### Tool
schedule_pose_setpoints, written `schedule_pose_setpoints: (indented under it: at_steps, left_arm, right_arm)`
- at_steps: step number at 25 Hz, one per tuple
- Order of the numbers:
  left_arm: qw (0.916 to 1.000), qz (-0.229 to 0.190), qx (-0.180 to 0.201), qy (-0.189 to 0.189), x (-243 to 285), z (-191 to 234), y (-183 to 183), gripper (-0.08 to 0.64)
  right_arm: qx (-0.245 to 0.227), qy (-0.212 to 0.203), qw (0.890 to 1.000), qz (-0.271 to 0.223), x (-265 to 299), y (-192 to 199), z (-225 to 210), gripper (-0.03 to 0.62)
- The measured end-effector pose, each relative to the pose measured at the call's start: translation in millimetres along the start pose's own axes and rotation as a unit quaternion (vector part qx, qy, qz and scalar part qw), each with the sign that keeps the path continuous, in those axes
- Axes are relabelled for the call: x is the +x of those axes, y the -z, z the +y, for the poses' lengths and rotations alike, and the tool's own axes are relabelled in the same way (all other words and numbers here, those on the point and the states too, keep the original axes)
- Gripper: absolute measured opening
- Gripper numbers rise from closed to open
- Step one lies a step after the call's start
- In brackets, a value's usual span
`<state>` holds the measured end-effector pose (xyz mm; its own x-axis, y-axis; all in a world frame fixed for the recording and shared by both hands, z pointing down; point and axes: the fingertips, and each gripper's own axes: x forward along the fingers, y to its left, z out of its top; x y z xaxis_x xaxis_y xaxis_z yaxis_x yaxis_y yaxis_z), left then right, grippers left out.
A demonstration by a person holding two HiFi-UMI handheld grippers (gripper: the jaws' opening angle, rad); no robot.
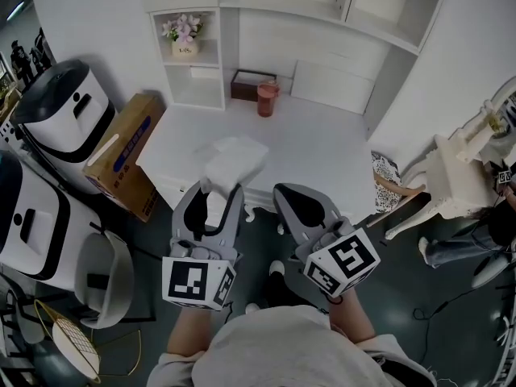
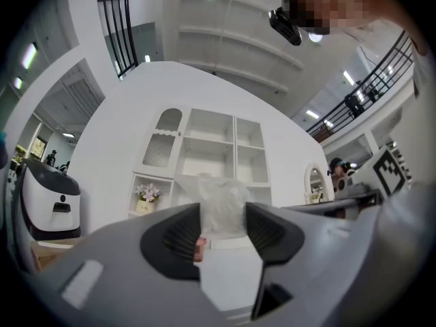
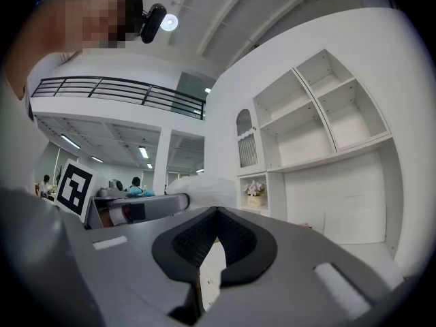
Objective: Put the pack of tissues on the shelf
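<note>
Tissue pack (image 1: 234,160) in left hand-held gripper (image 1: 219,190), near end hidden, probably clamped

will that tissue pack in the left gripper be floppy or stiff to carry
Probably soft: the pack of tissues looks crinkled and pinched between the left gripper's jaws. Likely light, as it reaches past the jaws without drooping. Its glossy wrap may be slippery, so it could slide if the grip eases.
</note>
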<state>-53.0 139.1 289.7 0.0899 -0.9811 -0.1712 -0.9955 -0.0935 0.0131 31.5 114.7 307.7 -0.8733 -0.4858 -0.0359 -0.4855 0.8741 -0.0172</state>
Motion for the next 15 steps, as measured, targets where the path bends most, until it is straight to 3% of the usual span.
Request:
schedule_pose_setpoints:
  at_steps: [15]
  left_arm:
    - [0.9999,-0.004,0.001,-0.012,105,15,8,0.193]
  right_arm:
    - [-0.002,-0.019,1.0,-0.002,62,-11,-90,0.001]
